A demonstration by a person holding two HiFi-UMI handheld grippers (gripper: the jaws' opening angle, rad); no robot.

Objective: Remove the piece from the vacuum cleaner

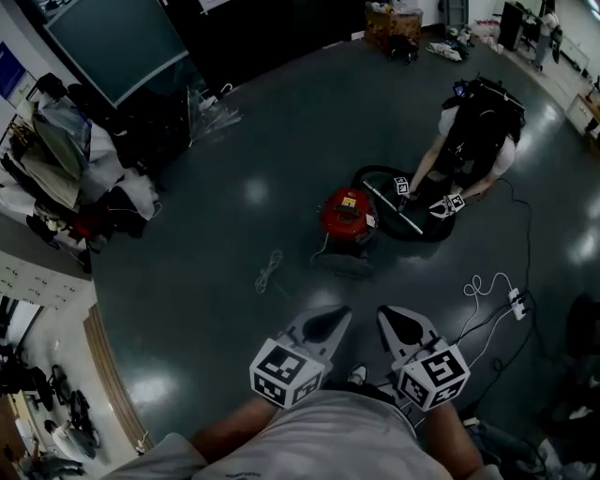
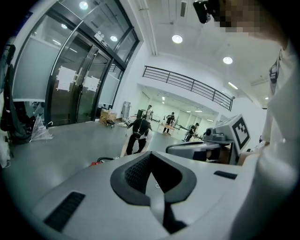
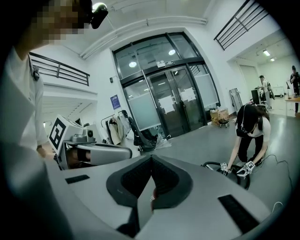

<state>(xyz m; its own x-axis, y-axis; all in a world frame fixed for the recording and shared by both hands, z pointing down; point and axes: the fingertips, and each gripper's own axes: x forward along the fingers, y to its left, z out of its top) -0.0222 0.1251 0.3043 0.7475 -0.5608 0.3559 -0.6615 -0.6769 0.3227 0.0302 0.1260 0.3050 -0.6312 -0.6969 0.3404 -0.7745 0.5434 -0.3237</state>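
A red canister vacuum cleaner [image 1: 347,214] stands on the dark floor well ahead of me, with a black hose [image 1: 375,176] looped beside it and a metal wand [image 1: 398,211]. Another person [image 1: 473,131] crouches over it, holding two marker-cube grippers at the wand. My left gripper [image 1: 323,325] and right gripper [image 1: 405,325] hang side by side close to my body, far from the vacuum. Both are shut with nothing between the jaws. In the left gripper view the left gripper [image 2: 151,154] points toward the crouching person [image 2: 138,136]. The right gripper [image 3: 151,157] faces the same person [image 3: 251,131].
A white power strip with coiled cable [image 1: 514,300] lies on the floor at the right. A loose cord [image 1: 270,272] lies left of the vacuum. Clothes and bags on a rack [image 1: 56,169] crowd the left side. Boxes on a cart [image 1: 394,23] stand at the far end.
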